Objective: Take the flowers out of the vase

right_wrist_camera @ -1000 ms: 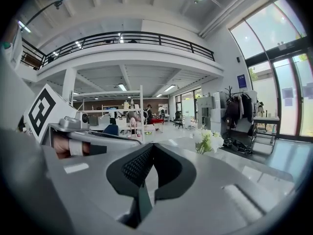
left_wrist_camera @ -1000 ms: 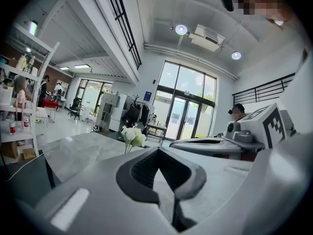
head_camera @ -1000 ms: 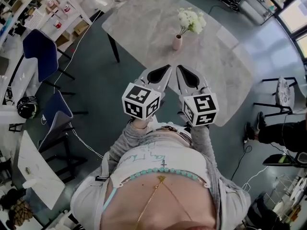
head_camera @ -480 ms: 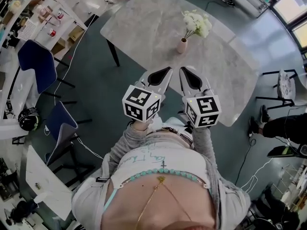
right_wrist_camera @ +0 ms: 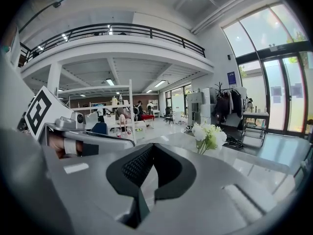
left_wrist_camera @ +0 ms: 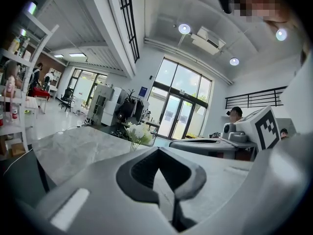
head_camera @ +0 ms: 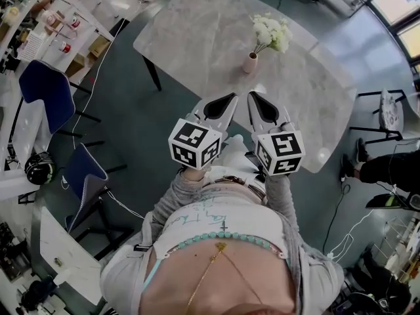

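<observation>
**Marble top, vase at its middle, both grippers closed and short of it**

Grey marble makes up the long table [head_camera: 197,31], the biggest thing in the head view. It runs slantwise across the dark floor, and apart from the vase its top is mostly bare. That probably explains the vase's central spot, since nothing stands near enough to be knocked during the pull.

Off to the left, well apart from the table, is a blue chair [head_camera: 46,87], which plays no part in the job.

The left gripper [head_camera: 226,98] and right gripper [head_camera: 252,96] are held side by side, tips nearly level over the table's near edge. Both point toward the vase and are separated from it by a stretch of bare marble.

Each gripper's own view shows its jaws brought together at the tips, with only the eye-shaped hollow of the pads behind and nothing in it. Carrying them closed and paired suits an approach. The likely plan is for one to steady the vase while the other takes the stems, and each must open before it can do either.

White flowers [head_camera: 270,33] stand bunched in the vase, leaning toward the far right. They appear just left of the tip in the left gripper view [left_wrist_camera: 138,132] and right of it in the right gripper view [right_wrist_camera: 208,135].

Smallest is the pink vase [head_camera: 250,63], upright and narrow-necked. It looks light enough that the stems could drag it along or tip it if it isn't held.
</observation>
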A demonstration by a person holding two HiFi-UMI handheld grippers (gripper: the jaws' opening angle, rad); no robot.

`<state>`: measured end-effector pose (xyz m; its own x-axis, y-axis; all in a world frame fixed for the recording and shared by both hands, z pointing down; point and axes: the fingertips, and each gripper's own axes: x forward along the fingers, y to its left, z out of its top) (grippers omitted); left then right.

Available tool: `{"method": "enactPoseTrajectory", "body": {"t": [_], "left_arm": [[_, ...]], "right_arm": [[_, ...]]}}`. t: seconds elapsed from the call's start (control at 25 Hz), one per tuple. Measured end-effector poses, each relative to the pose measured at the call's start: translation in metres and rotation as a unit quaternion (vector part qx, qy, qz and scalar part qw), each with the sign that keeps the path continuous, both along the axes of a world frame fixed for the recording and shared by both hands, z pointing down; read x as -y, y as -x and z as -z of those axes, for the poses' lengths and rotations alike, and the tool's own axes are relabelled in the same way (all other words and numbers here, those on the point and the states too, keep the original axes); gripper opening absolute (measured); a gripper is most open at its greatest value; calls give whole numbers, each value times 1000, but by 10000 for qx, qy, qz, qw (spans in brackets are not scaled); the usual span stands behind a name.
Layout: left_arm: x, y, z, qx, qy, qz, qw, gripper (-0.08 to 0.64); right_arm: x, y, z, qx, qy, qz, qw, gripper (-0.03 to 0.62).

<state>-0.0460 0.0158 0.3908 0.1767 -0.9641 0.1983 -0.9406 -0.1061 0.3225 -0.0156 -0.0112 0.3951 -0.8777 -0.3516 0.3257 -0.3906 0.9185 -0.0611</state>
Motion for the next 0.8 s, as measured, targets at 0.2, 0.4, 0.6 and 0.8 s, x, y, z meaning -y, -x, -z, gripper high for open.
{"method": "enactPoseTrajectory", "body": {"t": [0.2,0.4,0.6,0.8], "left_arm": [[20,17,2,25,-14,96,10000,0],[52,29,8,130,5,40,9999,0],[87,32,11,196,78,-86,9997,0],[112,28,10,254,186,-183,9993,0]], "right_arm": [[20,20,3,21,-22,144,9999,28],[51,35,11,94,-74,131,9998,28],[83,39,13,108,-38,58,9999,28],[107,35,12,120,26,8,9999,28]]}}
